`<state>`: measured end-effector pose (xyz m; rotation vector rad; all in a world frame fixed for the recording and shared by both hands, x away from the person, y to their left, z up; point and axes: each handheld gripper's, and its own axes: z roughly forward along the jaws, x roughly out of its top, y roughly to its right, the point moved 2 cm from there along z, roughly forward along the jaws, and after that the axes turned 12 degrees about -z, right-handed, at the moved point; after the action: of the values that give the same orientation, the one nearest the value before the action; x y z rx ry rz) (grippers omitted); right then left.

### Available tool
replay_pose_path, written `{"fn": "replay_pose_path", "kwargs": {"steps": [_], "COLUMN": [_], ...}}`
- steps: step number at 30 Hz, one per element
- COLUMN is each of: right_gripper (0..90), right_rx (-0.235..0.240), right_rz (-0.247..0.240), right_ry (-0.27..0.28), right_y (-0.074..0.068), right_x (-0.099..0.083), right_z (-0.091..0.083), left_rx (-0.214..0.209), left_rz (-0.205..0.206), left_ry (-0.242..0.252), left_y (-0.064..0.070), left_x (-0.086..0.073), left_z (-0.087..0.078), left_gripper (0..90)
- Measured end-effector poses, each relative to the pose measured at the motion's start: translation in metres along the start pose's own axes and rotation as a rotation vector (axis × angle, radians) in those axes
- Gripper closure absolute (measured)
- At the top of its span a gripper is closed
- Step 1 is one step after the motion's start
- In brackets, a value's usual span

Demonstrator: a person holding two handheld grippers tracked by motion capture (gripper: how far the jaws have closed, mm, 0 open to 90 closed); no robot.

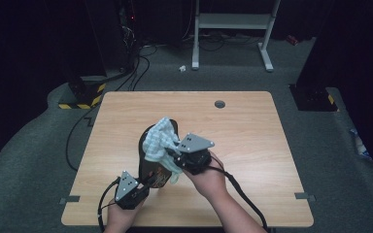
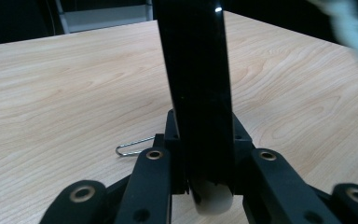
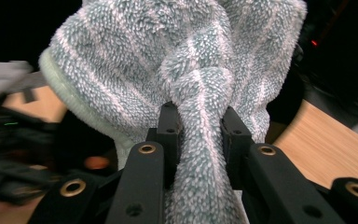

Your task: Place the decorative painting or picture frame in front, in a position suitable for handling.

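- Looking for brands or writing, we find no lettering we can read on the tools, the cloth or the dark object.
- We see the fluffy cloth [image 1: 159, 140] as pale blue-green terry with a shaggy pile and a lighter hemmed edge, bunched and twisted into a thick rope where it is gripped.
- We see the cloth draped over the top of a dark, glossy paddle-shaped object [image 1: 151, 160], which stands tilted near the middle of the wooden table [image 1: 252, 145], on the side nearest the person.
- Our right gripper [image 1: 187, 158], just to the right of that dark object, has its jaws clenched on the twisted cloth; the right gripper view shows the roll [image 3: 200, 140] pinched between them.
- Our left gripper [image 1: 143, 187], at the lower end of the dark object, clamps its black, shiny handle [image 2: 198, 84]; a white rounded end sits between the jaws.
- Beside that handle, a small wire loop [image 2: 133, 147] lies on the table.
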<state>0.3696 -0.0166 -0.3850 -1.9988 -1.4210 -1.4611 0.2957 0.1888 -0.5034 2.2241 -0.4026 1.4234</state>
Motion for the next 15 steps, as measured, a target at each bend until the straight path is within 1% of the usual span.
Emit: {"fn": "replay_pose_path", "kwargs": {"steps": [1,2,3,6,8,10,11,12,15], "right_gripper": [74.2,74.2,74.1,74.1,74.1,74.1,74.1,74.1,74.1], "right_rx": [-0.016,-0.016,-0.048,-0.107,-0.127,-0.134,-0.136,-0.136,-0.113], "right_rz": [0.017,0.017,0.038,0.061,0.075,0.071,0.050,0.050,0.011], "right_ry": [-0.010,-0.010,-0.027,-0.067,-0.082,-0.081,-0.072,-0.072,-0.058], "right_y": [0.007,0.007,0.021,0.039,0.047,0.047,0.043,0.043,0.029], "right_x": [-0.002,-0.002,-0.008,-0.016,-0.021,-0.021,-0.019,-0.019,-0.013], "right_z": [0.002,0.002,0.006,0.010,0.010,0.009,0.006,0.006,0.004], "left_rx": [-0.001,-0.001,-0.002,-0.007,-0.006,-0.006,-0.006,-0.005,-0.005], "left_rz": [0.000,0.000,0.001,-0.008,-0.008,-0.010,-0.012,-0.011,-0.012], "left_ry": [0.000,0.000,-0.001,-0.003,-0.002,-0.001,-0.003,-0.002,-0.012], "left_y": [0.000,0.000,0.000,-0.001,-0.001,-0.001,-0.001,-0.001,-0.001], "left_x": [0.000,0.000,0.000,0.000,0.000,0.000,0.000,0.000,0.001], "left_z": [0.000,0.000,0.000,-0.001,-0.001,-0.001,-0.001,0.000,0.000], "left_gripper": [76.7,76.7,76.7,77.0,77.0,77.1,77.1,77.1,77.2]}}
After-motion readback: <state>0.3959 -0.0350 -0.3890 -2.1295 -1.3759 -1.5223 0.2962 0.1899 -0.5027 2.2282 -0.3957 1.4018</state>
